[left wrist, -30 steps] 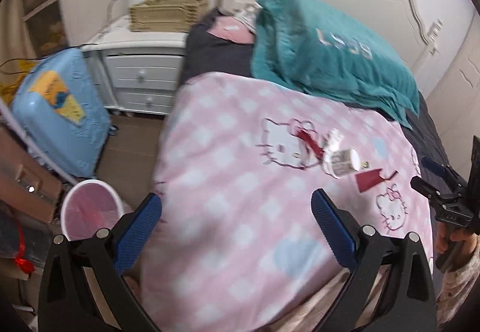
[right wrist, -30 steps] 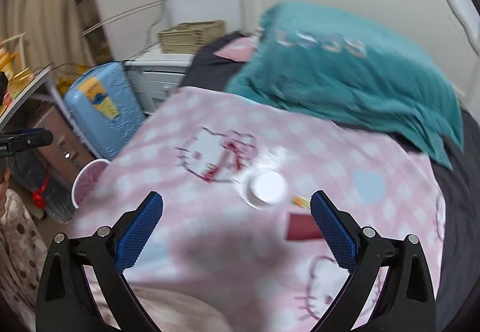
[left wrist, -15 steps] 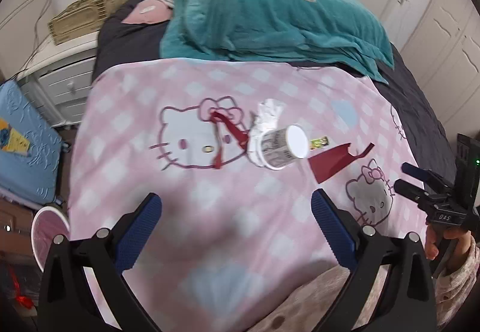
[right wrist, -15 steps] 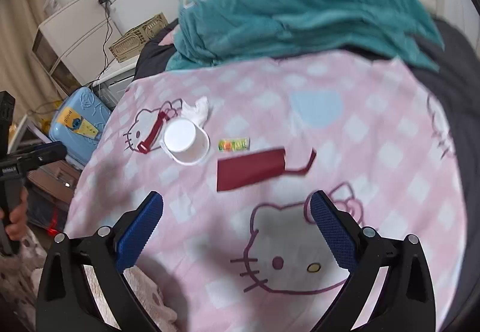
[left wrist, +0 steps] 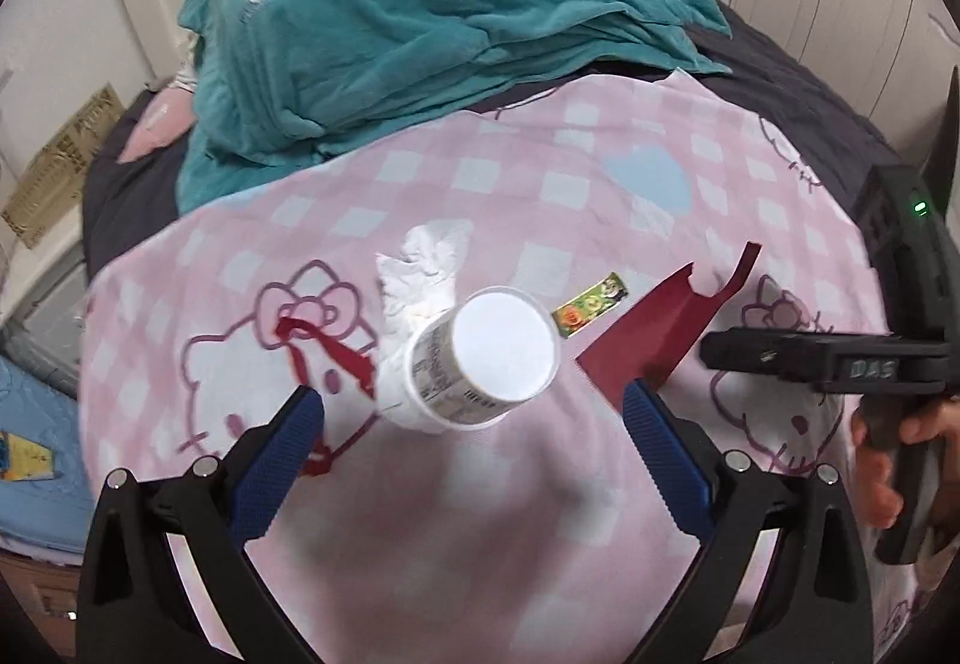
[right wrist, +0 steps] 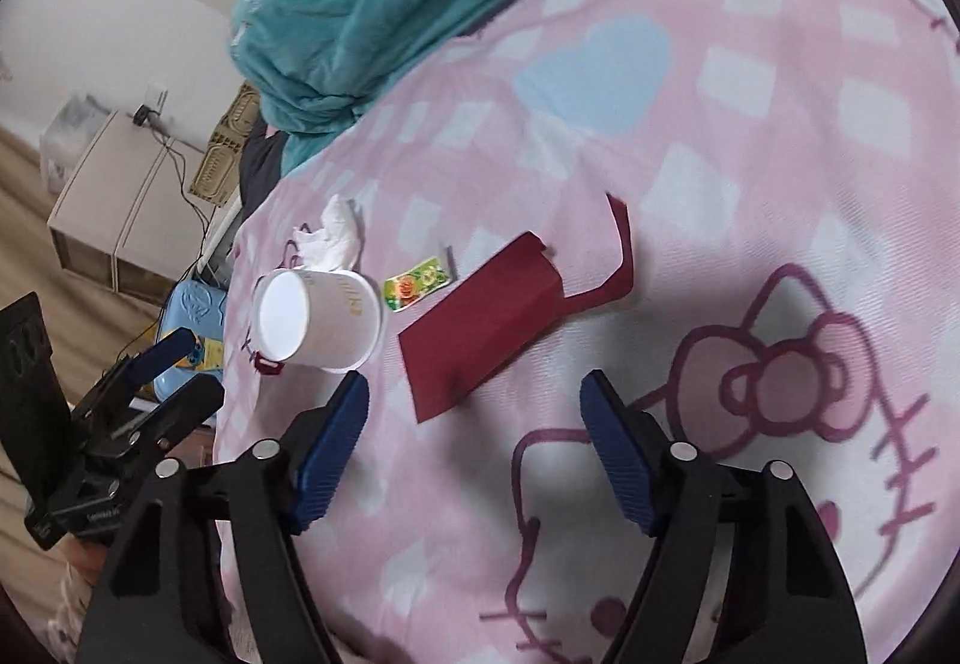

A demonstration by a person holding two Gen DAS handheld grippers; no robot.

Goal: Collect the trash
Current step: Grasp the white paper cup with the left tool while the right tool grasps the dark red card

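Trash lies on the pink Hello Kitty blanket (left wrist: pixel 480 544): a white paper cup (left wrist: pixel 480 358) on its side, a crumpled white tissue (left wrist: pixel 429 259) behind it, a small green-yellow candy wrapper (left wrist: pixel 591 304), a dark red paper wrapper (left wrist: pixel 654 331) and a red strip (left wrist: pixel 324 346). My left gripper (left wrist: pixel 471 442) is open, hovering just in front of the cup. My right gripper (right wrist: pixel 474 442) is open, just in front of the red wrapper (right wrist: pixel 486 322); the cup (right wrist: pixel 318 319), tissue (right wrist: pixel 333 235) and candy wrapper (right wrist: pixel 417 283) lie to its left.
A teal towel (left wrist: pixel 420 22) covers the pillows at the head of the bed. A white nightstand (right wrist: pixel 120 196) and a blue suitcase (right wrist: pixel 195 316) stand beside the bed on the left. The right gripper's body shows at the left view's right edge (left wrist: pixel 840 358).
Both grippers have moved forward and down over the bed, closer to the trash. The left now faces the cup, the right the red wrapper. The right jaws have narrowed a little but stay open.
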